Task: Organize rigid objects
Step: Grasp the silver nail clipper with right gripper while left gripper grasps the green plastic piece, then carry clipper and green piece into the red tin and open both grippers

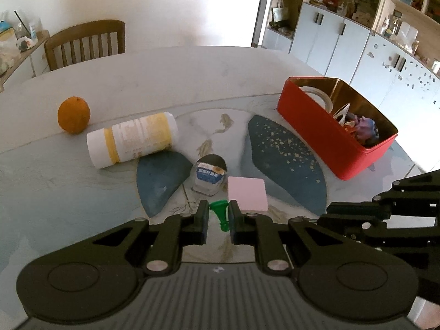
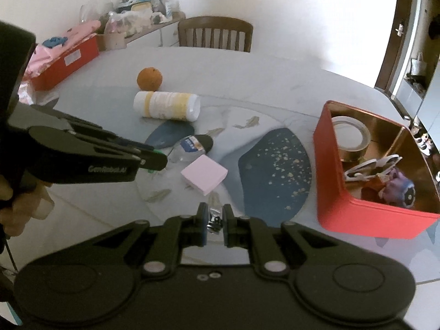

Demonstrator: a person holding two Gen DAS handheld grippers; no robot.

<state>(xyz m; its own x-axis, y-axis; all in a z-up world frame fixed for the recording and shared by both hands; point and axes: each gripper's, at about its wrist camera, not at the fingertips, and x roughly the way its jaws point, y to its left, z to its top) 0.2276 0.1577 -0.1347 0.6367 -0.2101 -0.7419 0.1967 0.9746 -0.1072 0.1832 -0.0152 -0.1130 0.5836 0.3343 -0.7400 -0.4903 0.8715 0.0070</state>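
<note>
My left gripper [image 1: 217, 217] is shut on a small green plastic piece [image 1: 220, 213], held just above the table; it also shows in the right wrist view [image 2: 154, 159]. My right gripper [image 2: 214, 220] is shut on a metal nail clipper [image 2: 214, 220]. A pink block [image 1: 247, 194] [image 2: 204, 174] lies on the table just beyond both grippers. A small clear bottle with a dark cap [image 1: 210, 174] [image 2: 194, 144] lies next to it. An open red tin [image 1: 330, 134] [image 2: 357, 209] at the right holds tape, sunglasses and a purple toy.
A white and yellow canister [image 1: 132, 139] [image 2: 167, 106] lies on its side, with an orange [image 1: 73, 114] [image 2: 149, 79] behind it. A wooden chair [image 1: 85, 42] stands at the table's far edge. A red box [image 2: 66, 62] with pink cloth sits far left.
</note>
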